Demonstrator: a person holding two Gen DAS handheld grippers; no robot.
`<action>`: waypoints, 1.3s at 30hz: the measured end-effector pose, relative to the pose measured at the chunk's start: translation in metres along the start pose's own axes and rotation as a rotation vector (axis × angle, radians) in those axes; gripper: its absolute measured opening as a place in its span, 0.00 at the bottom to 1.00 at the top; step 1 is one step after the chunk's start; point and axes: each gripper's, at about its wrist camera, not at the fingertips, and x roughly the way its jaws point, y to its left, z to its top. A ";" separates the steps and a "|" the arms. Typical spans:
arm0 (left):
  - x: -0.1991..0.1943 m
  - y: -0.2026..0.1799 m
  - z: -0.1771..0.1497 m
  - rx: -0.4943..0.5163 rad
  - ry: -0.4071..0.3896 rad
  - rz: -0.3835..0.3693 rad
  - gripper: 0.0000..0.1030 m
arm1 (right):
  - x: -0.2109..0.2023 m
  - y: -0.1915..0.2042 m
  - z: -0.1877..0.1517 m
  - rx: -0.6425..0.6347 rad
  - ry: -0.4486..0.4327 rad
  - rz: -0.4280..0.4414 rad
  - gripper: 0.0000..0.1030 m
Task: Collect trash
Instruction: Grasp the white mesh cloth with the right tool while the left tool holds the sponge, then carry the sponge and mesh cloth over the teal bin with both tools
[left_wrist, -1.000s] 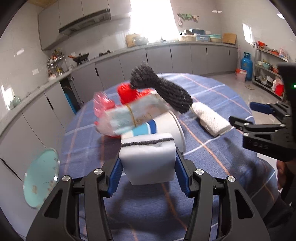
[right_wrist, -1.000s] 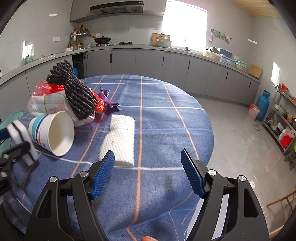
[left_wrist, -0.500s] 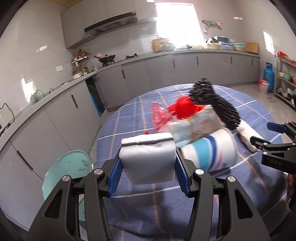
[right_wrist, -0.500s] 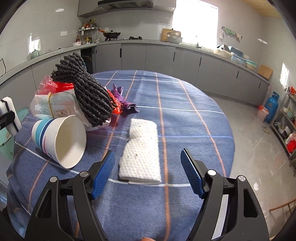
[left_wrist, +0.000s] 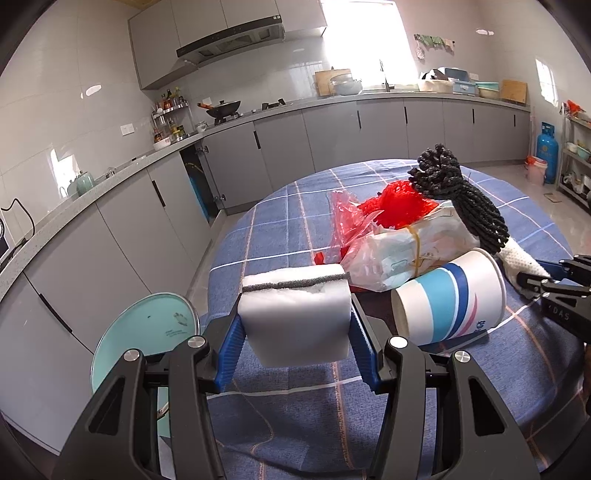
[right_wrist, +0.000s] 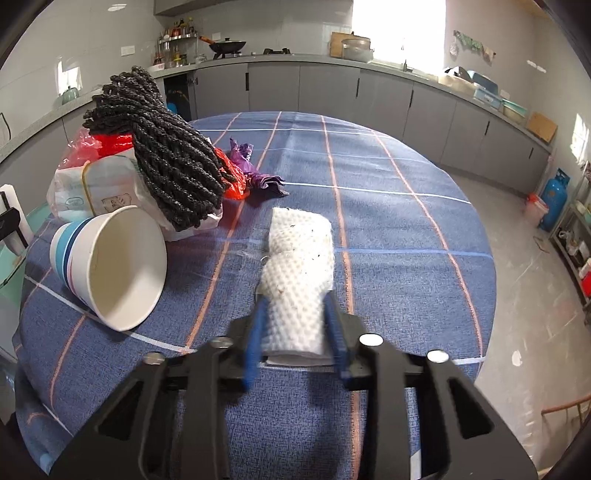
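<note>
The right gripper (right_wrist: 295, 332), jaws just closing, clamps the folded white cloth (right_wrist: 299, 269), whose long axis runs straight away from it.

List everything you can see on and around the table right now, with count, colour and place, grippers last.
White sponge block with a dark strip: one, white, clamped in the left gripper.
Dimpled white folded cloth: one, white, mid-table, near end between the right pads.
Striped paper cup: one, white with blue bands, on its side left of the cloth.
Clear plastic bag bundle: one, whitish with rubber band, behind the cup.
Black knitted rope bundle: one, atop the bag.
Red netting: one, behind the bag.
Purple scrap: one, beyond the cloth.
Blue checked tablecloth: one, covering the round table.
Teal round bin lid: one, beside the table.
Left gripper: holding the sponge.
Right gripper: jaws just closed onto the cloth.
</note>
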 end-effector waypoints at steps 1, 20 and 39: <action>0.000 0.001 0.000 0.000 0.000 0.002 0.51 | -0.001 0.000 0.000 0.000 -0.003 -0.002 0.19; -0.015 0.030 0.007 0.009 -0.015 0.101 0.51 | -0.079 -0.002 0.026 -0.038 -0.223 -0.079 0.15; -0.023 0.083 0.016 -0.003 -0.040 0.237 0.51 | -0.101 0.080 0.052 -0.182 -0.305 0.043 0.15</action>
